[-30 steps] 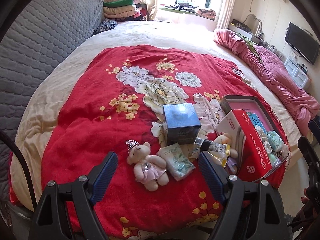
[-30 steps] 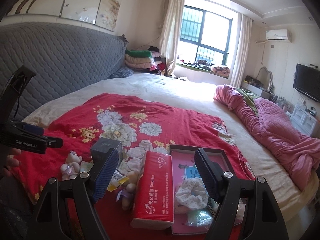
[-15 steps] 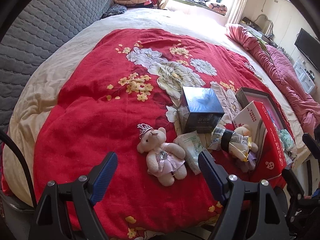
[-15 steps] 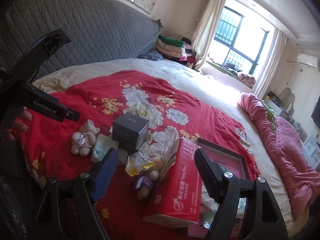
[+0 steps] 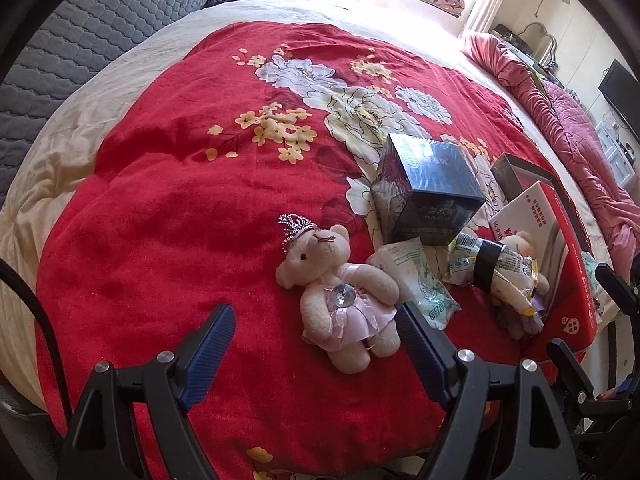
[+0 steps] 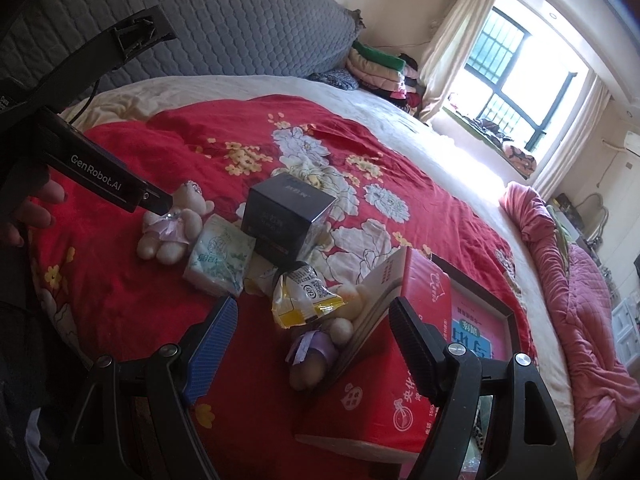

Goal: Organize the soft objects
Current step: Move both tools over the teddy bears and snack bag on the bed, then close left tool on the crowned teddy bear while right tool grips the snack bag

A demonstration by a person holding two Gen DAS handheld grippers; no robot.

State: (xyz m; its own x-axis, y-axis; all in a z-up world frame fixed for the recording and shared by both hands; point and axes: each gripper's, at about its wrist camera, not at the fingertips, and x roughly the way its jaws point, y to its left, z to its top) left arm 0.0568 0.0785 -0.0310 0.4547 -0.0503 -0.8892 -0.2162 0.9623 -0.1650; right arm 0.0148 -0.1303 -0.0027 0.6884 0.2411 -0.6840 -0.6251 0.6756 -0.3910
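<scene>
A: Spread over the bed, a red floral blanket (image 5: 168,216) carries everything; a grey quilted headboard (image 5: 100,32) is seen at ten o'clock and a pink quilt (image 5: 576,136) at two.

B: Where are the soft things found?

A: A bear in a pink dress (image 5: 340,288) lies near the blanket's front edge, between the parted fingers of the left gripper (image 5: 316,340), which is held released with nothing grasped. A second bear (image 6: 320,340) is wedged against the red tissue box (image 6: 400,364) under a yellow snack packet (image 6: 304,292).

B: And the right gripper (image 6: 312,348)?

A: Spread wide and empty, aimed at that second bear.

B: How should the pick be made?

A: The dressed bear's torso should probably be taken, the tiara avoided. A green tissue pack (image 5: 424,284) touches it at three o'clock and could be caught; a dark box (image 5: 424,192) stands at one o'clock.
</scene>
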